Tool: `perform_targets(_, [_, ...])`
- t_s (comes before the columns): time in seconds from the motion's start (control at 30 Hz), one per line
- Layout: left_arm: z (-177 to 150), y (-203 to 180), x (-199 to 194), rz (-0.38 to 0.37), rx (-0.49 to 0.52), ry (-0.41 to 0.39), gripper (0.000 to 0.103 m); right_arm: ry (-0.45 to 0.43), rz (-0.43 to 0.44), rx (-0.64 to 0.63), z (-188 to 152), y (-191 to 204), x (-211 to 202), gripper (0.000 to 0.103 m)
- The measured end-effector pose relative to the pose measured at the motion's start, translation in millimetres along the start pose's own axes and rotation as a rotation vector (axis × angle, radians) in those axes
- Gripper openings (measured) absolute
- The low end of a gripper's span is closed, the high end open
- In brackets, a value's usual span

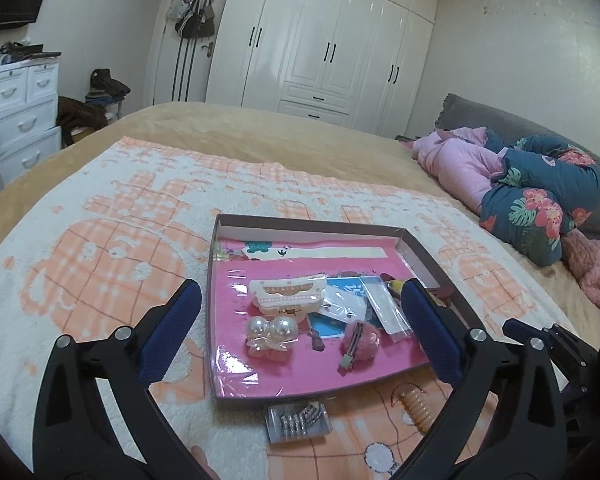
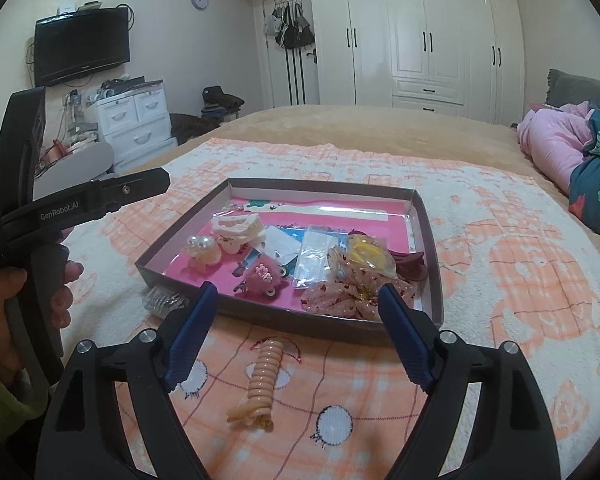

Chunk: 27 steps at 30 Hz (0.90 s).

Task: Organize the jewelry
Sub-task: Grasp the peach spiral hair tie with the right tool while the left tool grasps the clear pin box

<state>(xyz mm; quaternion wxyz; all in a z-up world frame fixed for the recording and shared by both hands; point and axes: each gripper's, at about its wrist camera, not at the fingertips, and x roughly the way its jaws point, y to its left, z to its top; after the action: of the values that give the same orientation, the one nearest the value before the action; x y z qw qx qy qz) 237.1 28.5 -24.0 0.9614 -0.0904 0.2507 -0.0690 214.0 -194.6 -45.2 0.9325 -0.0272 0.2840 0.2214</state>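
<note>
The left gripper stands with its blue-padded jaws wide apart and nothing between the pads. Beyond them a shallow box with a pink floor lies on a peach-and-white blanket. Inside: a cream hair claw, a pearl clip, a pink fluffy clip. Just outside its near edge lie a packet of hair clips and a coiled hair tie.

White glossy wardrobe, wall-mounted television, white drawer unit, beige-covered bed.

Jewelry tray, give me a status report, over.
Left gripper and right gripper open, empty. Tray filled; coil hair tie and clip packet outside it. Path clear.
</note>
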Motion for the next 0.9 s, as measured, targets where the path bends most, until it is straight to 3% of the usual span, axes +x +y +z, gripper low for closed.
perform_targets(0.4, [-18,1,-23,0.02,0.005,0.021,0.091,0.012,0.015,-0.006,-10,5,-12,0.081])
perform_targets(0.67, [-44,4,-16,0.062,0.013,0.112,0.092,0.096,0.025,-0.029,-26,13,5,0.08])
perform_targets(0.9, [-61,11,6,0.075,0.004,0.213,0.092,0.207,0.032,-0.028,-44,14,31,0.058])
